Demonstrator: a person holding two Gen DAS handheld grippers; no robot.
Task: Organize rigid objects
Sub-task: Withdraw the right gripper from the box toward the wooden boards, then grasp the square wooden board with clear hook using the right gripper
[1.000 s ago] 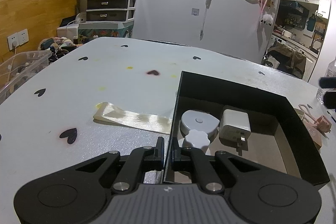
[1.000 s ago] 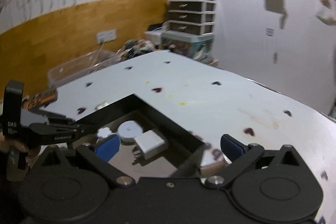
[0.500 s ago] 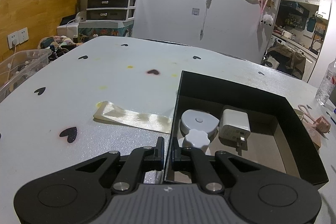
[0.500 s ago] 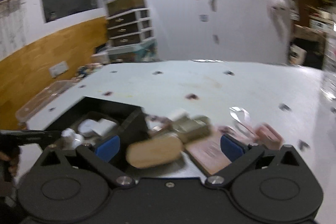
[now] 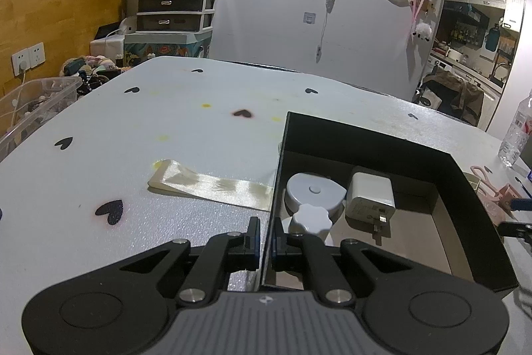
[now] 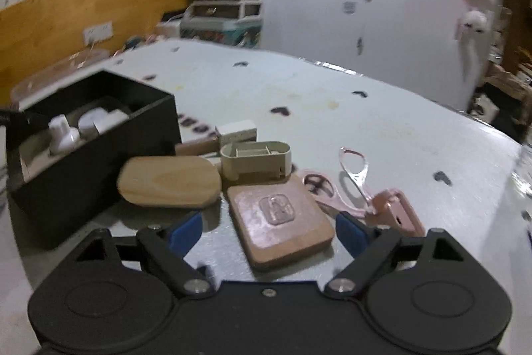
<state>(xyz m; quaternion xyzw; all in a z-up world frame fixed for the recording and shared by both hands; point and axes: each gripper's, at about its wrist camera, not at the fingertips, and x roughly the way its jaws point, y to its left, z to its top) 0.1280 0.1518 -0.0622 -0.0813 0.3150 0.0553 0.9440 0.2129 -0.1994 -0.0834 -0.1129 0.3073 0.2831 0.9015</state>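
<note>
My left gripper (image 5: 266, 238) is shut on the near left wall of the black box (image 5: 382, 142). Inside the box lie a round white case (image 5: 312, 192), a white charger (image 5: 370, 198) and a white knob (image 5: 309, 218). In the right wrist view the box (image 6: 99, 162) stands at the left. My right gripper (image 6: 267, 232) hangs low over the table with its jaws closing. A pink-brown square block (image 6: 279, 218) lies between the blue pads, which do not press on it. A wooden oval block (image 6: 169, 182) lies beside it.
Behind the square block are a beige tray (image 6: 256, 160), a small white box (image 6: 236, 130), a pink looped tool (image 6: 352, 175) and a pink clip (image 6: 395, 212). A cream ribbon (image 5: 209, 185) lies left of the box. A water bottle (image 5: 517, 132) stands far right, a clear bin (image 5: 33, 108) far left.
The right gripper swung from above the box over to the pile beside it and came down close to the square block, its jaws narrowing. The left gripper and the box stayed put.
</note>
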